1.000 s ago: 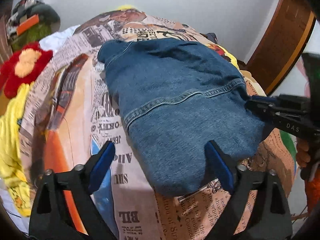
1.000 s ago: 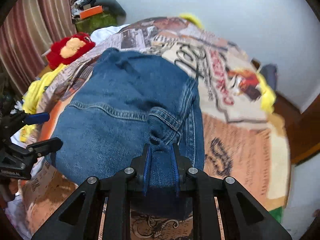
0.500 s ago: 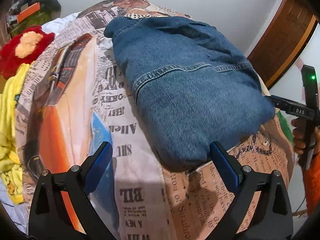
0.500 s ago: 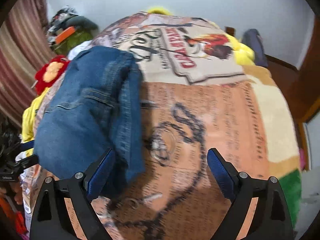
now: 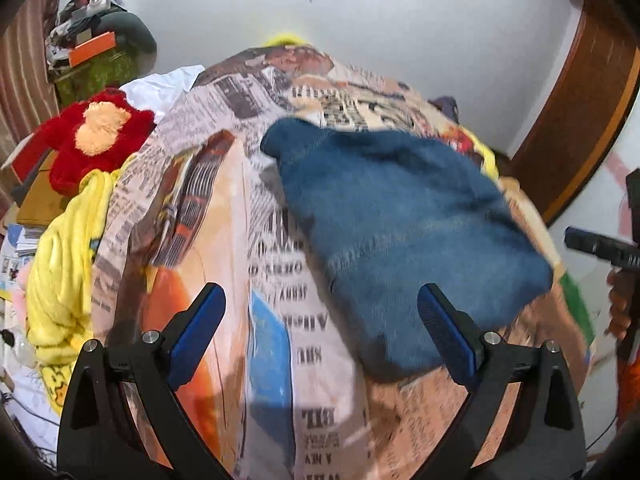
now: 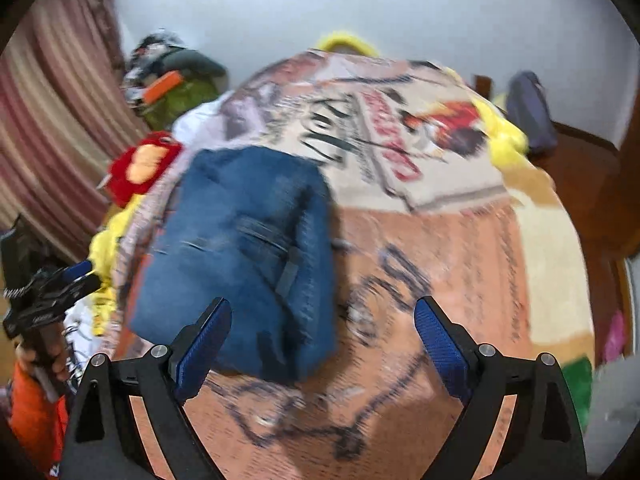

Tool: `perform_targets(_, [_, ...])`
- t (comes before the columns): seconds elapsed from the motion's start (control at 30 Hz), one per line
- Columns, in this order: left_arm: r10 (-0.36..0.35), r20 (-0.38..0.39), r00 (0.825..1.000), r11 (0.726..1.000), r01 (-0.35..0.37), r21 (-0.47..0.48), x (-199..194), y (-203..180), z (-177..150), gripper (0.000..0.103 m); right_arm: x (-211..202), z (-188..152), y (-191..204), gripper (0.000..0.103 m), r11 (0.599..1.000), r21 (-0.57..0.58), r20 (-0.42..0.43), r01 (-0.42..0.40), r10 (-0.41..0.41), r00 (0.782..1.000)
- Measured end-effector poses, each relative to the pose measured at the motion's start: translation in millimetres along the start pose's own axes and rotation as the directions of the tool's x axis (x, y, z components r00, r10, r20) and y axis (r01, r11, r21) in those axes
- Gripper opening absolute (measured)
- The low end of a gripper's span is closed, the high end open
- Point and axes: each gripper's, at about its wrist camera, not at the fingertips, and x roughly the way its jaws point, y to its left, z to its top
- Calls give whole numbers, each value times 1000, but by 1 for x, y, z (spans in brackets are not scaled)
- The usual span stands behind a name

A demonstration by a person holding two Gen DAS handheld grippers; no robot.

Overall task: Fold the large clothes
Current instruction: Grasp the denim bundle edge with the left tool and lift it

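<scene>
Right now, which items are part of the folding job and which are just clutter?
Job:
- folded jeans
- printed blanket under them
- left gripper, open
- right gripper, open

Clutter:
- red plush toy
- yellow cloth
- white cloth
- green bag

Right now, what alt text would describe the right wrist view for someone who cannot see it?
Folded blue jeans lie on a newspaper-print bedspread, seen past the open, empty right gripper. A red plush toy sits at the bed's left edge, and the left gripper shows far left.
</scene>
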Motion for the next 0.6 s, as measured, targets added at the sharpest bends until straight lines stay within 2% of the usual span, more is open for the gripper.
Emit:
perform_targets(0.17, [-48, -12, 999, 998, 48, -40, 17, 5, 24, 98, 17, 27, 23, 92, 996, -30, -11, -82, 82, 997])
perform_targets(0.23, [-81, -44, 996, 995, 78, -68, 31, 7, 29, 98, 31, 37, 28, 92, 993, -36, -34, -108, 107, 994])
perform_targets(0.33, [-138, -109, 984, 984, 124, -126, 60, 12, 33, 98, 62, 50, 23, 92, 995, -32, -86, -100, 96, 992])
perform_targets(0.4, [-190, -149, 971, 972, 164, -170, 79, 16, 33, 98, 85, 56, 14, 92, 994, 6, -139, -107, 106, 985])
perform_targets(0.5, [-264, -202, 943, 946, 211, -247, 109, 20, 31, 98, 123, 61, -5, 92, 982, 107, -250, -158, 180, 951])
perform_targets(0.6, [-322, -236, 917, 915, 238, -324, 136, 25, 28, 98, 150, 66, -16, 92, 966, 156, -297, -207, 246, 923])
